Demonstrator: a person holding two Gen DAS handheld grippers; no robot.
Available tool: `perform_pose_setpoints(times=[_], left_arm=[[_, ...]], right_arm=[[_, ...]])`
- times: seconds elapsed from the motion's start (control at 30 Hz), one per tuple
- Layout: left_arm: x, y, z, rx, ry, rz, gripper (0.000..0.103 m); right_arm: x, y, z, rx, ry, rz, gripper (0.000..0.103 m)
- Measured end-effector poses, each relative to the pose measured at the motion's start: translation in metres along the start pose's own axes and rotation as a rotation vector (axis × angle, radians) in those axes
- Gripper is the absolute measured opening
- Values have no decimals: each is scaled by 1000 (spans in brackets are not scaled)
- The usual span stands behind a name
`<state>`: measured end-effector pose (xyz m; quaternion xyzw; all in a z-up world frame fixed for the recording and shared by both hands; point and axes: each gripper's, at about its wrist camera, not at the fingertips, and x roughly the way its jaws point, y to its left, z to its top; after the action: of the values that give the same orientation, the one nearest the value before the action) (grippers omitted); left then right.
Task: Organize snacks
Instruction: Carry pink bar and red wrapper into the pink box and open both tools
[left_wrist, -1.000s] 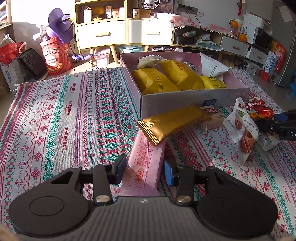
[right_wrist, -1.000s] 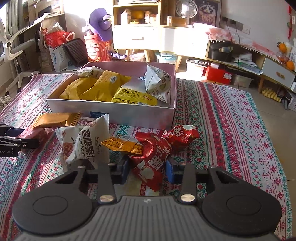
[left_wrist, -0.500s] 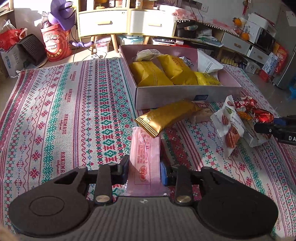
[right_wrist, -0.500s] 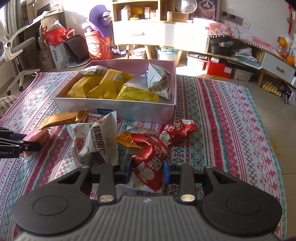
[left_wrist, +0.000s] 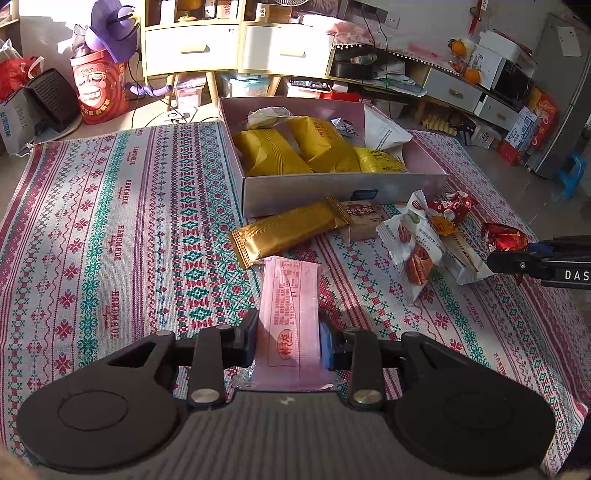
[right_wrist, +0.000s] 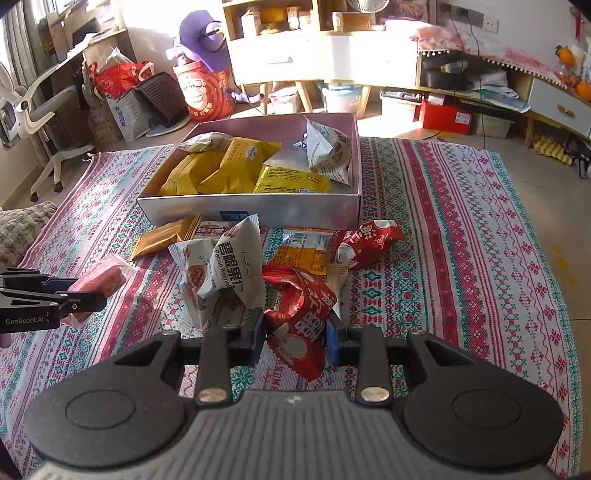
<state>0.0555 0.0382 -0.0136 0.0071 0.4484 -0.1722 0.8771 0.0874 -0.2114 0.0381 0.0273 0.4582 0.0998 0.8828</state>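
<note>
From the left wrist, the left gripper (left_wrist: 288, 345), its jaws having just closed, is clamped on a flat pink plastic snack packet (left_wrist: 290, 317) printed with red text, raised over the patterned woven cloth (left_wrist: 122, 221); carry it level and clear the near wall of the shallow grey cardboard box (left_wrist: 332, 186) before letting go. From the right wrist, the right gripper (right_wrist: 295, 338), likewise just closed, pinches a crinkled red foil snack bag (right_wrist: 301, 314) in the pile before the box; lift straight so neighbours stay put.
</note>
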Motion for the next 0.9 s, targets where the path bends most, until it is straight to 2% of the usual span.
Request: perform_pose_setpoints(times=[0.27,0.57,0.9], left_arm=[[-7,-8,3,-8,-7,-18,38],[-13,-26,26,-20,-61,-41,38],[5,-39,83,5,-140,-18,38]], right_arm=[[-8,2,4,25,-5,41,29],[-10,3,23,70,-35,59,29],[14,3,68,96,-53,97,29]])
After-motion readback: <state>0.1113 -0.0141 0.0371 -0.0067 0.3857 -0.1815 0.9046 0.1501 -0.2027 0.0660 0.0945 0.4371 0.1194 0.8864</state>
